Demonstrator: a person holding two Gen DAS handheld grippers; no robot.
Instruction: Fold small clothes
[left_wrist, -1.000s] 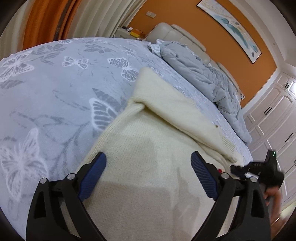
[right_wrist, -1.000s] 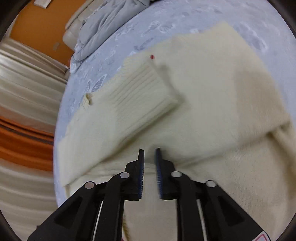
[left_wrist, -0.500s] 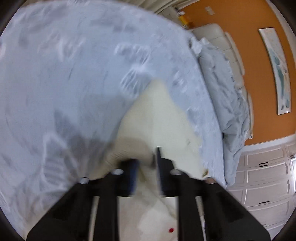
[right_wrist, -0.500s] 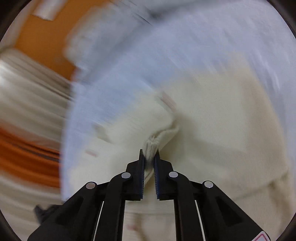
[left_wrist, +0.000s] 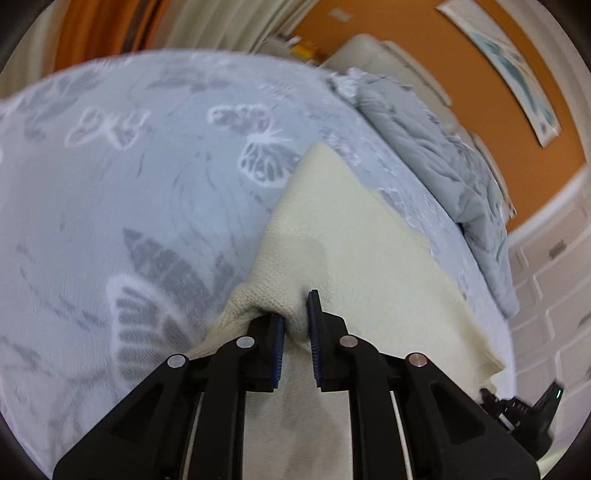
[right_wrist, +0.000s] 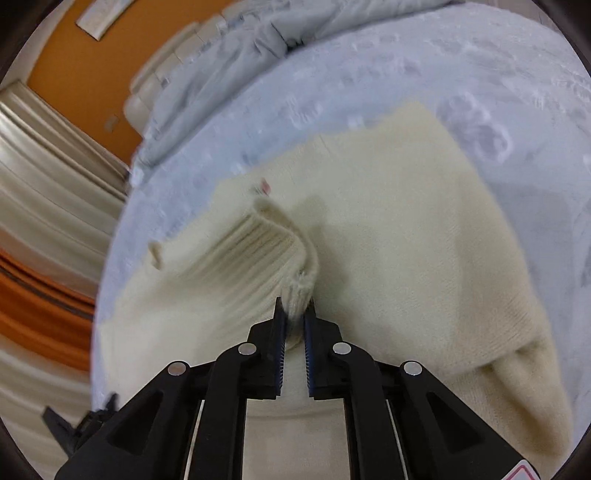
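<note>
A cream knit sweater (left_wrist: 354, 236) lies spread on a bed with a pale blue butterfly sheet (left_wrist: 110, 192). My left gripper (left_wrist: 295, 325) is shut on a bunched fold at the sweater's left edge. In the right wrist view the sweater (right_wrist: 406, 240) fills the middle. My right gripper (right_wrist: 294, 314) is shut on the ribbed cuff (right_wrist: 258, 247) of a sleeve, lifted and folded over the body. The right gripper's black frame shows at the left wrist view's lower right (left_wrist: 524, 410).
A rumpled grey duvet (left_wrist: 436, 140) lies along the far side against a cream headboard (left_wrist: 384, 51). Orange wall, curtains (right_wrist: 44, 229) and white cabinets (left_wrist: 554, 288) surround the bed. The bed's edge runs close below the sweater.
My left gripper went from wide open above the sweater to shut on its edge. My right gripper took hold of the ribbed cuff and lifted it.
</note>
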